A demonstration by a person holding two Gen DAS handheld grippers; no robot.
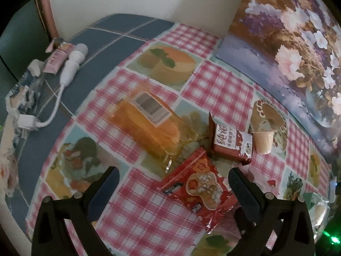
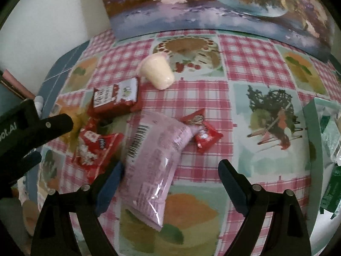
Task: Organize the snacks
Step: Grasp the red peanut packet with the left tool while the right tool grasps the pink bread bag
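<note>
An orange cracker pack (image 1: 147, 123) lies on the checked tablecloth ahead of my open, empty left gripper (image 1: 172, 187). A red popcorn bag (image 1: 200, 189) lies between its fingers. A brown biscuit pack (image 1: 231, 144) and a cream pudding cup (image 1: 264, 141) lie beyond to the right. My right gripper (image 2: 170, 179) is open and empty over a pink wafer pack (image 2: 155, 162). A small red snack packet (image 2: 201, 130) lies just past it. The popcorn bag (image 2: 93, 147), biscuit pack (image 2: 116, 98) and pudding cup (image 2: 156, 72) also show there.
A flower painting (image 2: 213, 10) leans against the wall at the table's back. A pale green box (image 2: 324, 149) holding packets stands at the right edge. A white charger and cable (image 1: 70, 68), a pink tube (image 1: 56, 57) and a blue pouch (image 1: 23, 89) lie at far left.
</note>
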